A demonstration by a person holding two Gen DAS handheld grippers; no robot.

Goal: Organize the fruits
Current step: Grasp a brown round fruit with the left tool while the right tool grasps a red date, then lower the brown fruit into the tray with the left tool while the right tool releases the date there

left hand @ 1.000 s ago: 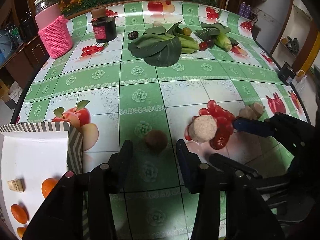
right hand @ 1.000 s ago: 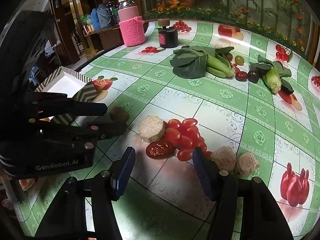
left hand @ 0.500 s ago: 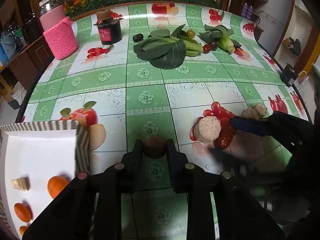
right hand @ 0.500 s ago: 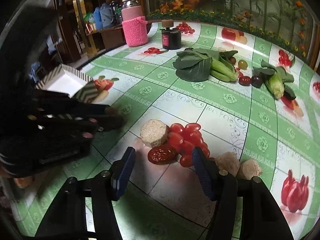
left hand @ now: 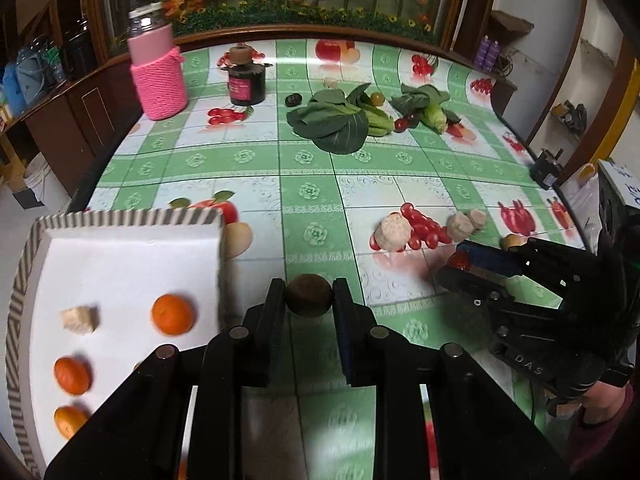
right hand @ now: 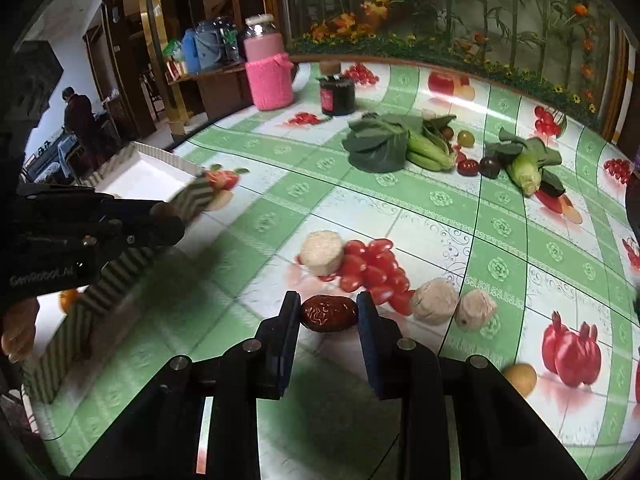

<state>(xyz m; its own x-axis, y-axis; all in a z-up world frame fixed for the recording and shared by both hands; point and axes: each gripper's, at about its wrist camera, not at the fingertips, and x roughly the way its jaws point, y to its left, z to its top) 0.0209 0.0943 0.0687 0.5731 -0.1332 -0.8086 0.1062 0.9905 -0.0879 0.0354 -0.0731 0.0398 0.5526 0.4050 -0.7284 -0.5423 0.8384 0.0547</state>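
While my left gripper (left hand: pixel 308 300) pinches a small round brown fruit (left hand: pixel 308 295) and my right gripper (right hand: pixel 329 314), jaws just closed, clamps a wrinkled dark-red date (right hand: pixel 329 313), both hang above the green checked tablecloth (left hand: pixel 312 168). Either rounded fruit could squirt out if I swing fast toward the white striped-rim paper tray (left hand: pixel 120 264) at nine o'clock. The tray's near corner is cut off.

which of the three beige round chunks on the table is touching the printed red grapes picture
The largest beige chunk, left of the printed grapes, overlaps them. The other two chunks lie side by side to the right.
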